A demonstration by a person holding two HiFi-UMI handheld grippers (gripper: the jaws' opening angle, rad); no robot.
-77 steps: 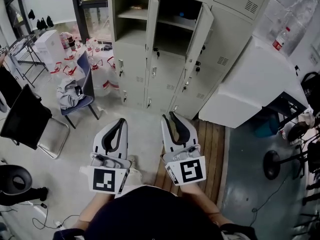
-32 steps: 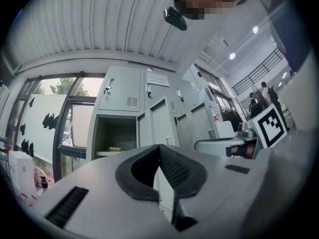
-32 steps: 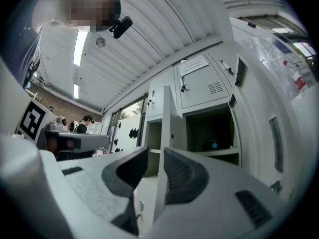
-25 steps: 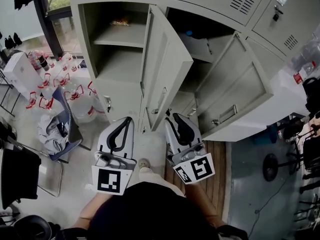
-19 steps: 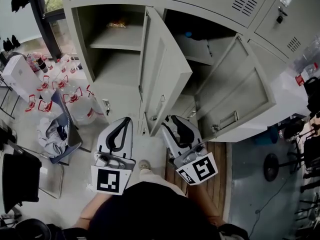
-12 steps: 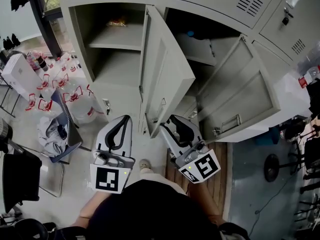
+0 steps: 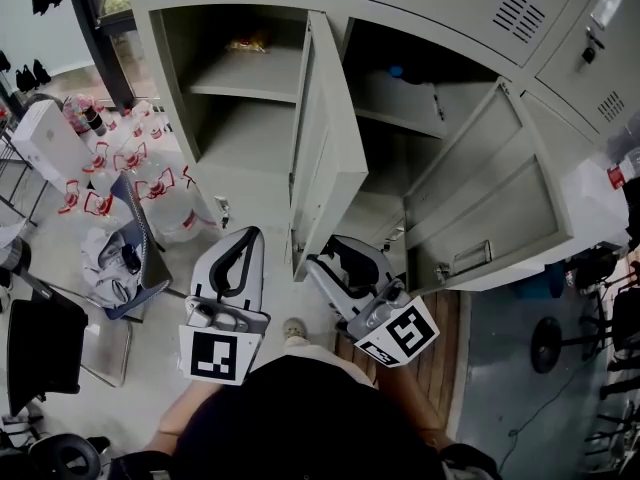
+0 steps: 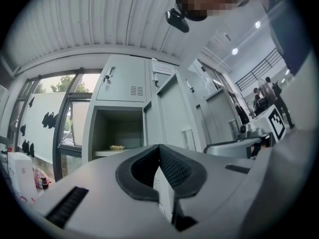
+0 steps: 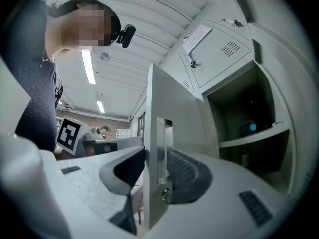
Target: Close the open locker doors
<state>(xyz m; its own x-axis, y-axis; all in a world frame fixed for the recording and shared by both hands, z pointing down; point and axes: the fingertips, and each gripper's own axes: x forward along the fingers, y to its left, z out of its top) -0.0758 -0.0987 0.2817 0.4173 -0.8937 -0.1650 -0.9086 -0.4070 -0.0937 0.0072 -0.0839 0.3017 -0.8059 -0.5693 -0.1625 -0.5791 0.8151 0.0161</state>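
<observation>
Right gripper (image 9: 155, 159), jaws just opened, straddles locker door (image 9: 175, 114).

I see my left gripper (image 7: 248, 233) white with black pads (image 8: 177, 166), and its cube (image 7: 215, 356) carries a black-and-white square marker. The locker door (image 7: 330, 138) just right of it is pale grey-green, and the wooden boards (image 7: 452, 328) further right are brown.
</observation>
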